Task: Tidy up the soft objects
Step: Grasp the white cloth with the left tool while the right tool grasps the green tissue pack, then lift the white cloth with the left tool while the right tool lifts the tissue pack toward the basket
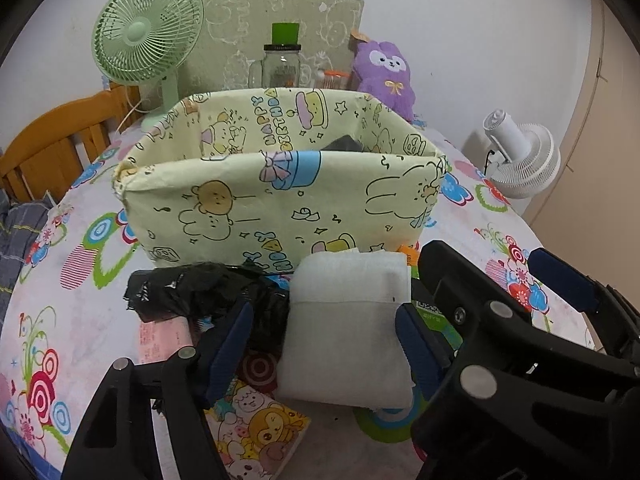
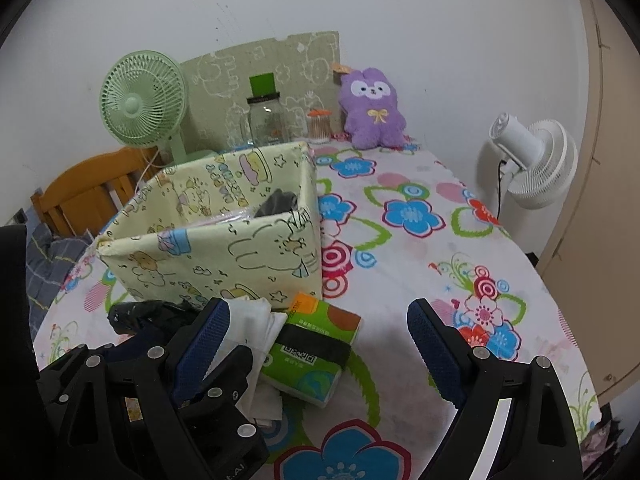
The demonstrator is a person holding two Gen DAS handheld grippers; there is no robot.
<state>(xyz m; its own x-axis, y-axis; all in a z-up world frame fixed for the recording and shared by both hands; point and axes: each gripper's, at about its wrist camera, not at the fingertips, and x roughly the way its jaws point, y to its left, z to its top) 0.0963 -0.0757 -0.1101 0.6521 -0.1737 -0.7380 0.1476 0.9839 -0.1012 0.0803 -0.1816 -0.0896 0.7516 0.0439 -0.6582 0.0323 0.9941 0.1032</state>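
1. Evidently, the left gripper (image 1: 324,344) straddled the folded white cloth (image 1: 348,328), jaws wide at its sides; whether the pads pressed it I cannot tell.
2. The right gripper (image 2: 320,344) hung wide and empty over the green tissue pack (image 2: 312,356).
3. Both lay just before the fabric box (image 1: 280,200), probably bound for it.

a home, likely a bedroom: a table under a flowered white cloth (image 2: 420,248) against a plain wall, a purple plush rabbit toy (image 2: 372,108), a mint-green desk fan (image 2: 142,106), a white round fan (image 2: 536,162), an orange wooden slatted headboard (image 2: 92,190) and a cartoon-printed pale yellow fabric box (image 2: 224,252).
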